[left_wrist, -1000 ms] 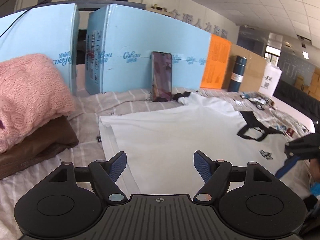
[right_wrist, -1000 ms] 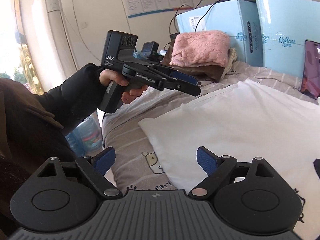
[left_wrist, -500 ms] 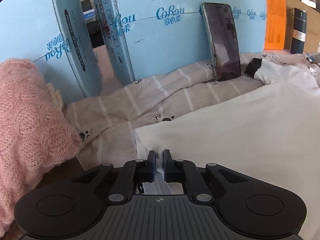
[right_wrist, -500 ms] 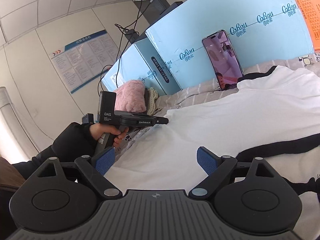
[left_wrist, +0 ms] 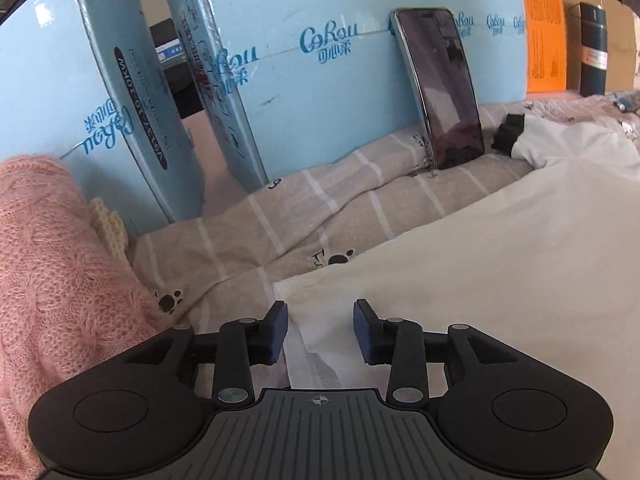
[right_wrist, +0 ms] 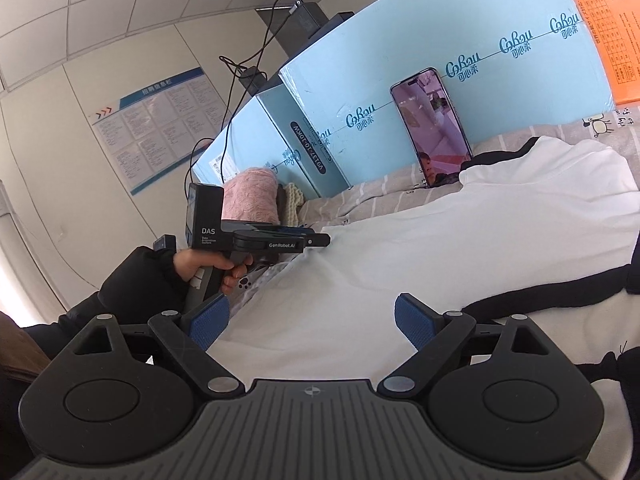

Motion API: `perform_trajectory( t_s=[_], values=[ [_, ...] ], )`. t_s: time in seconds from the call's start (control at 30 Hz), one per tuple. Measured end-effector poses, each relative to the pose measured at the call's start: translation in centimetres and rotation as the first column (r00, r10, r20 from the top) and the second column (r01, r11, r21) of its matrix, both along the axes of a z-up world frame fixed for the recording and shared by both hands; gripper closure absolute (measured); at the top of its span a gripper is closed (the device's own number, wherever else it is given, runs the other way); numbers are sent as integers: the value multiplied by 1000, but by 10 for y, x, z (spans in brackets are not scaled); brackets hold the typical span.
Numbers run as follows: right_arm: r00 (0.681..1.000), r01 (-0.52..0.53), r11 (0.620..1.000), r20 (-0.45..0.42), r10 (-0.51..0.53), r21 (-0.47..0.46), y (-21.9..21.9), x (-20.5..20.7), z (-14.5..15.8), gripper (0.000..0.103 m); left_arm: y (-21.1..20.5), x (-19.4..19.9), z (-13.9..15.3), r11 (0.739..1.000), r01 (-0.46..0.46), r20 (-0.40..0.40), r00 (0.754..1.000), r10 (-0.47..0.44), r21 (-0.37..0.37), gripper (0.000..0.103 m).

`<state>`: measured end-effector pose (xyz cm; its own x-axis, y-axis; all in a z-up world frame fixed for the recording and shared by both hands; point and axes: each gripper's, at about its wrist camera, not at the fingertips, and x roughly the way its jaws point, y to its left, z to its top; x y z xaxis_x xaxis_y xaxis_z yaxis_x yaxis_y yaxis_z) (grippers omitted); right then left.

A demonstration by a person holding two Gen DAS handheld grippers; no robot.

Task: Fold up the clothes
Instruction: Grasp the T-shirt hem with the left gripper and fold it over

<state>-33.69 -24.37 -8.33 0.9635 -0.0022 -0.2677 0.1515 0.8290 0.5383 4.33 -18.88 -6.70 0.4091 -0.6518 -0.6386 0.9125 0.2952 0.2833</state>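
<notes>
A white shirt (left_wrist: pixel 480 272) with black trim lies spread flat on the striped bedsheet (left_wrist: pixel 320 208). My left gripper (left_wrist: pixel 320 330) sits low at the shirt's near-left hem corner. Its jaws are opening, the hem edge lies loose between the pads, and neither pad presses on it. In the right wrist view the same left gripper (right_wrist: pixel 316 240) is held by a person's hand (right_wrist: pixel 208 270) at the shirt's (right_wrist: pixel 400 264) far edge. My right gripper (right_wrist: pixel 312 322) stands wide open just above the shirt's near side, with nothing gripped.
A pink knit sweater (left_wrist: pixel 52 280) is piled on other folded clothes at the left. Light blue boxes (left_wrist: pixel 320 80) stand along the back with a phone (left_wrist: pixel 440 88) leaning on one. A dark bottle (left_wrist: pixel 594 48) stands at the far right.
The left gripper dropped in to the shirt's hem corner, pinched shut on it, and its jaws have now parted. The right gripper rolled and swung over the shirt, staying open.
</notes>
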Motion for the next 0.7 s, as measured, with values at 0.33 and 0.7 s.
perform_trajectory(
  t_s=[0.33, 0.7],
  values=[
    [998, 70, 998, -3, -70, -2, -5, -3, -2, 8, 56, -50, 44, 976, 44, 152, 988, -11, -214, 25],
    [960, 277, 937, 107, -260, -211, 29, -67, 25, 8, 159, -176, 34, 888, 391, 200, 916, -348, -244, 9]
  ],
)
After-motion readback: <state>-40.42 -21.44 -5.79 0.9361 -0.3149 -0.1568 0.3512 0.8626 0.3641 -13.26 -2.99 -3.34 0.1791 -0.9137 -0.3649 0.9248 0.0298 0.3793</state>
